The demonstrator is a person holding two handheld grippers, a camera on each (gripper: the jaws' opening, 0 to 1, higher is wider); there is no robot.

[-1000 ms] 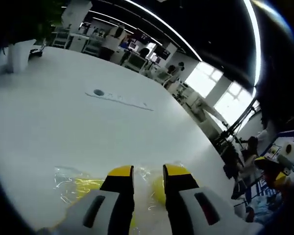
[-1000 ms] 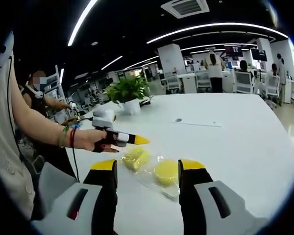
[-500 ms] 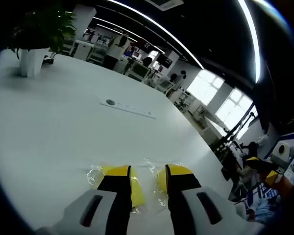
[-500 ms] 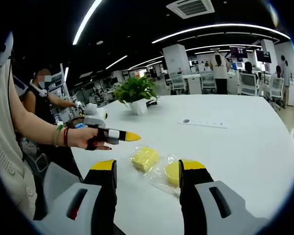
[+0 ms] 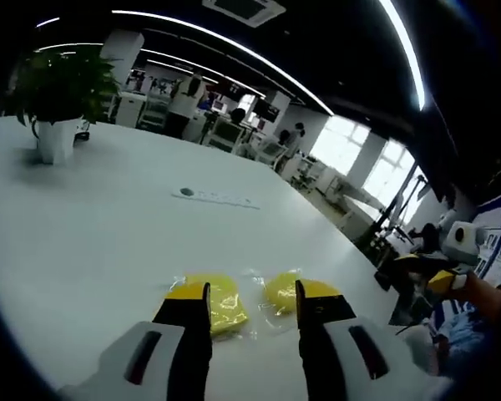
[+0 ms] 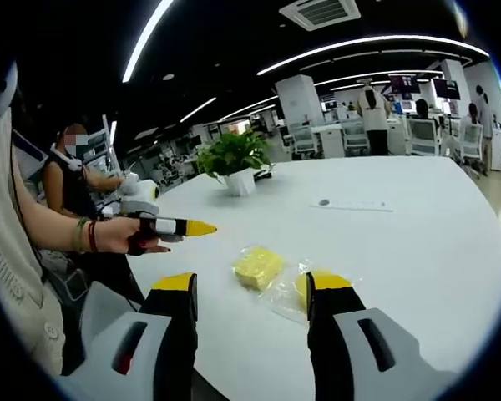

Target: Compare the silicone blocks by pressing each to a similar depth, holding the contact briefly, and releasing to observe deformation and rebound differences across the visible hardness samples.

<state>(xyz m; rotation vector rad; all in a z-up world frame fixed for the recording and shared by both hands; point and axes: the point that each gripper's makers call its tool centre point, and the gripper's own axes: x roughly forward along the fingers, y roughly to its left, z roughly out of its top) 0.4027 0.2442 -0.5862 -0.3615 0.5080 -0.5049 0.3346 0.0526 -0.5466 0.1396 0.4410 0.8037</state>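
Two yellow silicone blocks lie in clear plastic wrap on the white table (image 5: 83, 242). The square block (image 5: 222, 302) and the round block (image 5: 280, 290) sit just past my left gripper (image 5: 252, 291), whose jaws stand apart with nothing between them. In the right gripper view the square block (image 6: 257, 267) lies ahead, and the round block (image 6: 301, 289) is partly hidden behind a jaw of my right gripper (image 6: 252, 282), which is open and clear of both. A hand holds the left gripper (image 6: 202, 227) in the air to the left of the blocks. The right gripper (image 5: 434, 277) shows at the far right.
A potted plant (image 5: 58, 92) (image 6: 234, 159) stands on the table beyond the blocks. A flat socket strip (image 5: 213, 197) (image 6: 351, 204) lies farther back. A seated person (image 6: 75, 175) is at the left. Desks and people fill the office behind.
The left gripper has drawn back from the blocks toward the left, and its jaws have spread wider. The right gripper's jaws stay as they were.
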